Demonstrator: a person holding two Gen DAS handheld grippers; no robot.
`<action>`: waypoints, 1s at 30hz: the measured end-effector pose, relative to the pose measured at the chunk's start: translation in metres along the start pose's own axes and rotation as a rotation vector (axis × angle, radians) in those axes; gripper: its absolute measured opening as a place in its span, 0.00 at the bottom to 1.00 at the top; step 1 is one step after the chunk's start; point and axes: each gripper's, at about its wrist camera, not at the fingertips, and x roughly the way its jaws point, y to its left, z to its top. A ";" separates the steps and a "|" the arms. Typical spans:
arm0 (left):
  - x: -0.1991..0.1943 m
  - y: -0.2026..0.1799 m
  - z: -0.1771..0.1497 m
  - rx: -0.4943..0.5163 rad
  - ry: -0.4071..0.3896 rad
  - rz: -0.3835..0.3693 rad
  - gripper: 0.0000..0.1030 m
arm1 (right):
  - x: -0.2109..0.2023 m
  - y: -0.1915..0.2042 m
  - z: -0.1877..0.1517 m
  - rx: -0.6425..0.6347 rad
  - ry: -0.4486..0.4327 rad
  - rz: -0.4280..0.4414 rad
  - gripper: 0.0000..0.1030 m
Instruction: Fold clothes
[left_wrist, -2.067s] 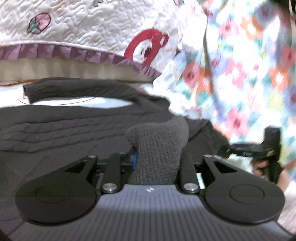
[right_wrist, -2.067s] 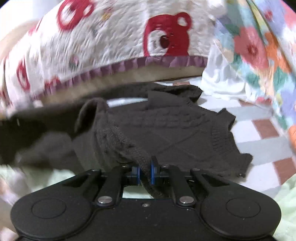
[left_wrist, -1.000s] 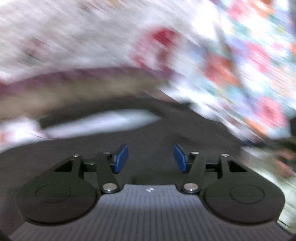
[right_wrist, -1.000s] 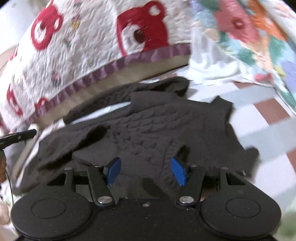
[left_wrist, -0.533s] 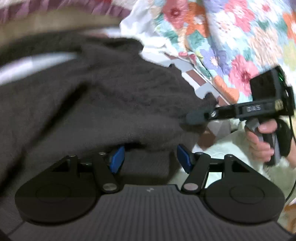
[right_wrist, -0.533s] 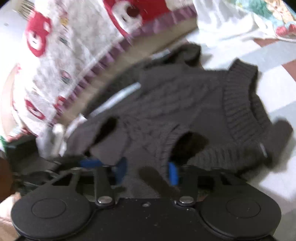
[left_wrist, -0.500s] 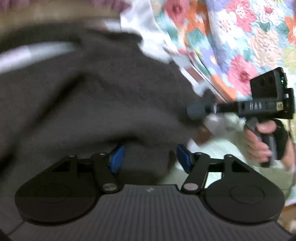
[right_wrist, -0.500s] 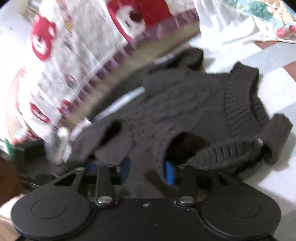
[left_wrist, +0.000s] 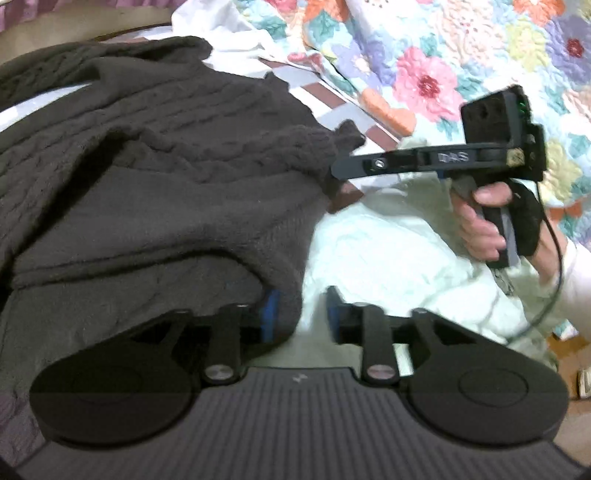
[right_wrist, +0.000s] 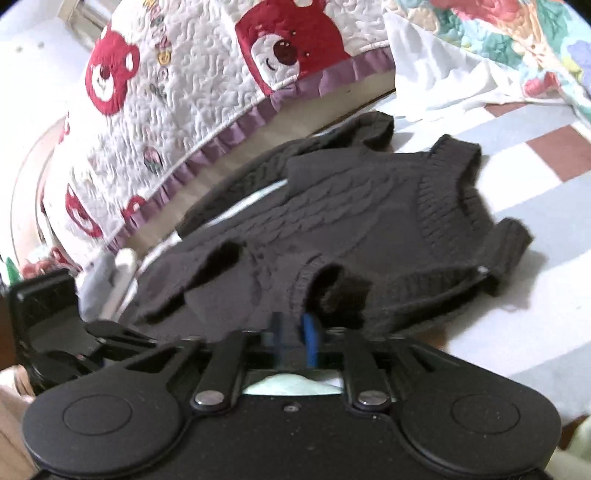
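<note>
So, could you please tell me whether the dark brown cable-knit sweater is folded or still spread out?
Partly folded: the dark brown cable-knit sweater has one flap lying over its body, but the ribbed neck and far sleeve lie spread out.

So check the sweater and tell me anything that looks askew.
The sweater lies rumpled, not flat: one sleeve is bunched by the bear quilt, and the near hem is folded over with a gaping fold. Nothing looks torn or spilled.

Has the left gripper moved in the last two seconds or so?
Yes. The left gripper has swung toward the sweater's right edge: the bear quilt that filled the top of its view is gone, and the floral quilt sits higher.
</note>
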 end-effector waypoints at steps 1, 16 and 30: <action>0.000 0.003 0.003 -0.027 -0.032 0.006 0.49 | 0.003 0.003 0.001 -0.009 -0.006 -0.003 0.44; 0.012 -0.027 0.000 0.099 0.036 -0.035 0.12 | -0.018 -0.012 -0.010 0.139 0.088 -0.138 0.18; 0.016 -0.038 -0.001 0.113 0.015 -0.064 0.32 | 0.010 0.013 0.017 -0.084 -0.003 -0.696 0.63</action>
